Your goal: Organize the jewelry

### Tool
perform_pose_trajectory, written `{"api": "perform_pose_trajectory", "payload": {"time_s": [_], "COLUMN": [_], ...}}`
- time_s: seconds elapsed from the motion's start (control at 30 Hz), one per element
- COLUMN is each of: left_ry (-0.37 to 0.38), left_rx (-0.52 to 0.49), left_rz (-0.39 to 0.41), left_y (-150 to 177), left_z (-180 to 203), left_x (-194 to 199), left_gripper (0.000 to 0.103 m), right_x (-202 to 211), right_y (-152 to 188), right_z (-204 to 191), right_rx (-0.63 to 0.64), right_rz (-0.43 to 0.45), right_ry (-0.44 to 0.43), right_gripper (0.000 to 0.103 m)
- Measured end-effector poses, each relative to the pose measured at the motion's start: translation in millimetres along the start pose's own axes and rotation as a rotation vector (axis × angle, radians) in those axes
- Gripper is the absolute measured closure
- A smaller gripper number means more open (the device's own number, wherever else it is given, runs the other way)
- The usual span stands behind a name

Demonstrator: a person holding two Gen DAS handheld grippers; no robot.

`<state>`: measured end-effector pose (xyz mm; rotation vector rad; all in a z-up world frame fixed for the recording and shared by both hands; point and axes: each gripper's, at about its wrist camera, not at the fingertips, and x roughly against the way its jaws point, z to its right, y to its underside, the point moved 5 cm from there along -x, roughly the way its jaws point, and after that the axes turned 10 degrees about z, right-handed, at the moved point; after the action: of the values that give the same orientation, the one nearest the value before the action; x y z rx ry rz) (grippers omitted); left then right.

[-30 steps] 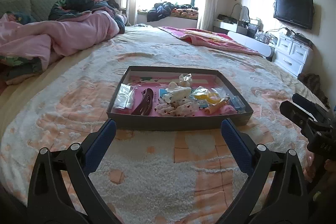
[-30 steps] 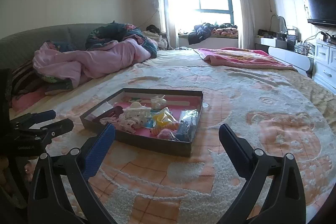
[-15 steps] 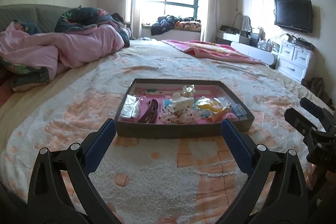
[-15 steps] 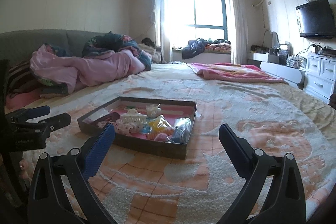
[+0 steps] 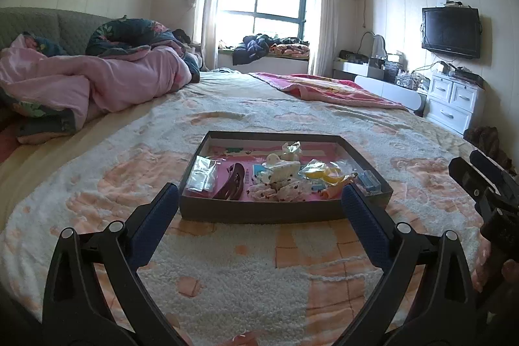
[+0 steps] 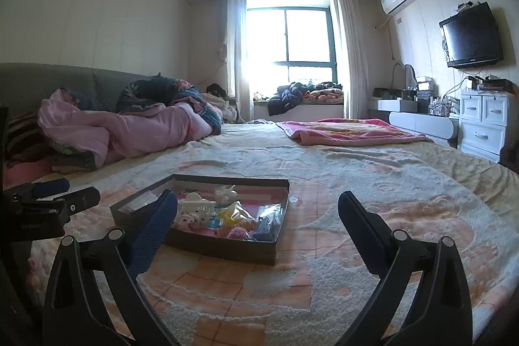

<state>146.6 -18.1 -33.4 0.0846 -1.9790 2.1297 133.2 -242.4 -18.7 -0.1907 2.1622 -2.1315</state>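
Note:
A shallow dark box with a pink floor lies on the bed, holding several small items: a clear bag, a dark brown hair clip, a white claw clip, yellow pieces and a small blue case. My left gripper is open and empty, just in front of the box's near wall. The box also shows in the right wrist view, left of centre. My right gripper is open and empty, in front of the box's right half.
The box rests on a fluffy cream and orange blanket that covers the bed. A pink quilt is heaped at the back left and a red blanket at the back right. White drawers and a TV stand at the right.
Both grippers have dropped lower and tilted up, so the box sits lower in both views and more of the room shows. Both have stayed open.

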Motion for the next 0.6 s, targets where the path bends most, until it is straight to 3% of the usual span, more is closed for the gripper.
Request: {"api": "perform_pose_trajectory", "payload": {"time_s": [0.6], "left_ry": [-0.006], "left_rx": [0.012], "left_rz": [-0.024], "left_y": [6.9], "left_z": [-5.4], "left_x": [-6.8], "left_gripper": [0.011], "right_x": [-9.8], "right_y": [10.7], "right_z": [-1.6], "right_rx": [0.004], "right_rz": [-0.035], "right_ry": [-0.015], "right_gripper": [0.007]}}
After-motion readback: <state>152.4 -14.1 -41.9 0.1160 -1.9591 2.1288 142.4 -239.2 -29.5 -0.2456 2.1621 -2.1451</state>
